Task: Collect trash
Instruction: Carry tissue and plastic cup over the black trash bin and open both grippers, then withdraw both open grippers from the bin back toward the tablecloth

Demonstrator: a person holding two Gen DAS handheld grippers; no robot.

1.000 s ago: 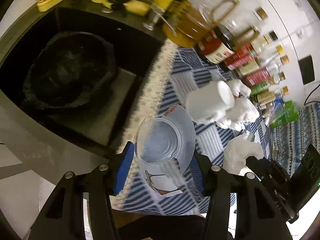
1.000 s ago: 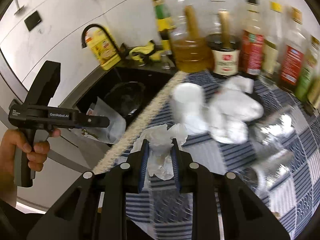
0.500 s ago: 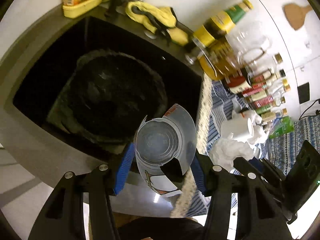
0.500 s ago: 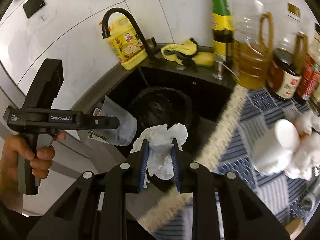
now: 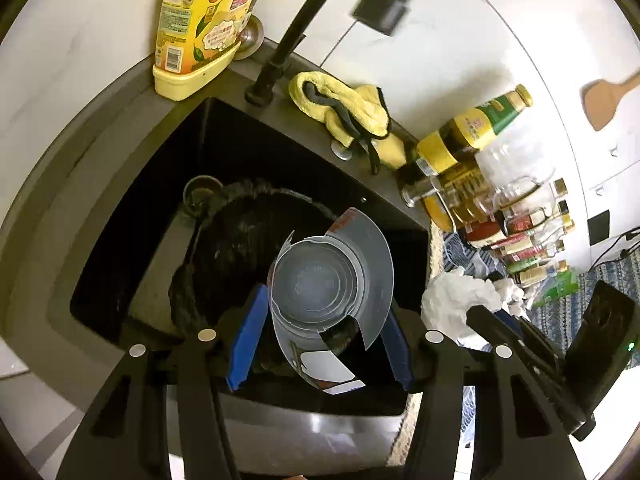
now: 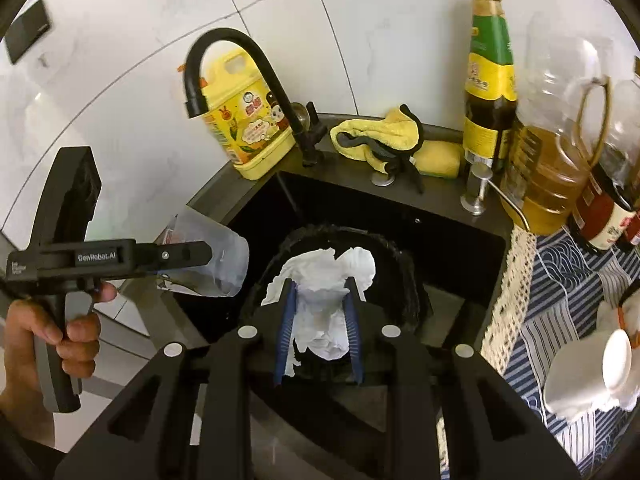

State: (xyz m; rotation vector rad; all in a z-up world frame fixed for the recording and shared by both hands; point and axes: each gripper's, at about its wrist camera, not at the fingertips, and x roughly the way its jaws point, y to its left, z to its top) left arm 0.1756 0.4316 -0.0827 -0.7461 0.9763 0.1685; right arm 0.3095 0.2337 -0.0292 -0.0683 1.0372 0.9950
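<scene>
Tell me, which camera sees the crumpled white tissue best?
The right wrist view: the tissue sits centred, pinched in the right claw above the black bin bag. The left wrist view catches it only sideways, at the edge.

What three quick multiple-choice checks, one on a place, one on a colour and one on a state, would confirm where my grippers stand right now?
1. Where does the bin bag sit?
A. In the black sink
B. On the striped cloth
C. On the floor

2. What colour is the rag by the tap?
A. Red
B. Yellow
C. White

3. What is the right gripper doing?
A. Open, holding nothing
B. Shut on the plastic cup
C. Shut on the tissue

Answers: 1 A, the bag stands inside the sink basin. 2 B, the rag is yellow with dark trim. 3 C, the tissue is pinched between its blue pads; the left gripper holds the plastic cup.
</scene>
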